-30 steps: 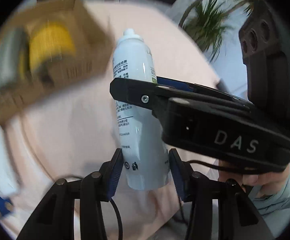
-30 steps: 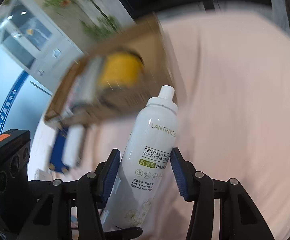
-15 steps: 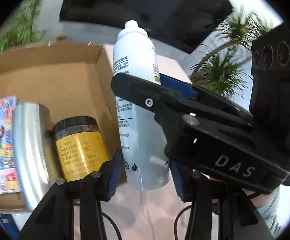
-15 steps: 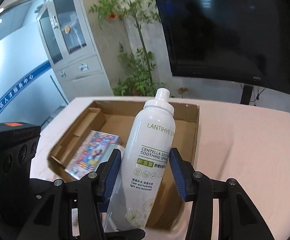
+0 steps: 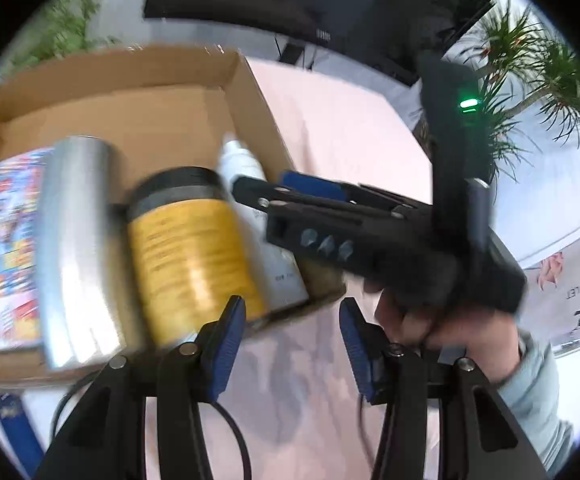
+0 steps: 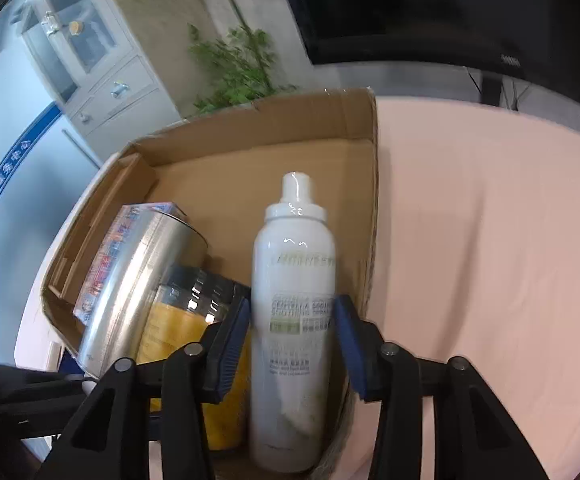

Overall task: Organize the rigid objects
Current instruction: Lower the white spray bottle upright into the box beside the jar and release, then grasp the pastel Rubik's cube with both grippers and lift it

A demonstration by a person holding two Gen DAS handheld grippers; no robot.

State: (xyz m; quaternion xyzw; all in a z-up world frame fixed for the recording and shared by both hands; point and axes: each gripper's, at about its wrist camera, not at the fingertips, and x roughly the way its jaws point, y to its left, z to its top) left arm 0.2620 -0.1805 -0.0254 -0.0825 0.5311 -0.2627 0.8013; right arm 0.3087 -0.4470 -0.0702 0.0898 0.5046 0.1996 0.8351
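White spray bottle standing in cardboard box on pink surface, beside yellow jar and silver can. Right gripper just widened, pads flanking bottle, seemingly released; left gripper open, empty. Risk: withdrawing fingers snagging and toppling the bottle.

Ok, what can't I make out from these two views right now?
Right wrist view: whether the right claw, jaws just opening around the spray bottle, presses it; motion blur.
Left wrist view: most of the bottle, behind that claw and the yellow jar.
Left wrist view: the colourful pack, print blurred.
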